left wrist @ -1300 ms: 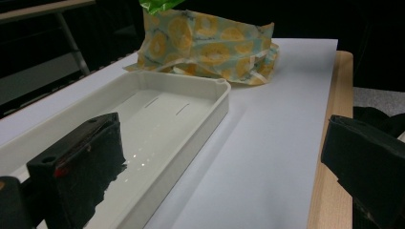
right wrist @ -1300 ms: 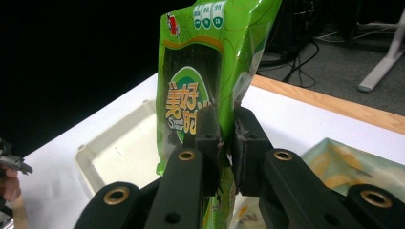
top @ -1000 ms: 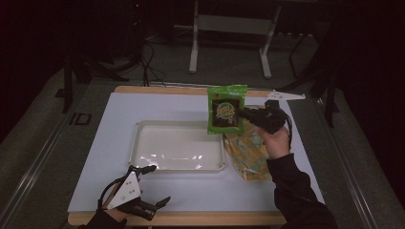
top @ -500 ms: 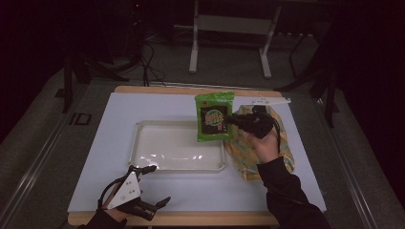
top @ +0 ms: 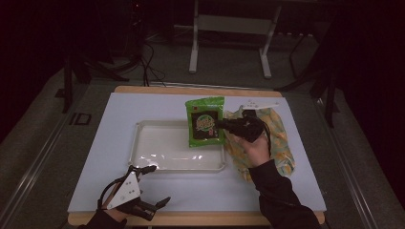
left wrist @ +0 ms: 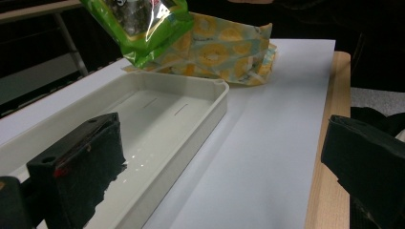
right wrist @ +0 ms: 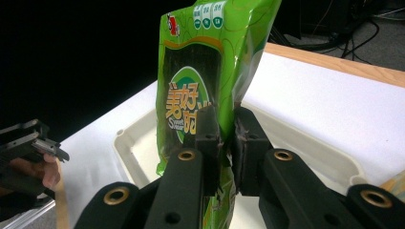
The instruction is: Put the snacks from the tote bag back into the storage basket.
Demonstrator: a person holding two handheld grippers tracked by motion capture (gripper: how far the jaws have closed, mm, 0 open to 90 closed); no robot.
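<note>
Right gripper (top: 220,125) clamps a glossy green crinkled packet (top: 205,122) above the smooth white rectangular tray (top: 143,157); left gripper (top: 154,186) rests with jaws apart beside it, near a yellow-patterned pouch (top: 279,143)

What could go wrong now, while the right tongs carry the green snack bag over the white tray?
1. The right tongs pinch only one edge of the green snack bag, so it hangs free and might swing or slip out.
2. The bag hangs over the right end of the white tray; released here, it might land across the rim.
3. The yellow patterned bag lies close beside the tray, and the person's sleeve could drag it.
</note>
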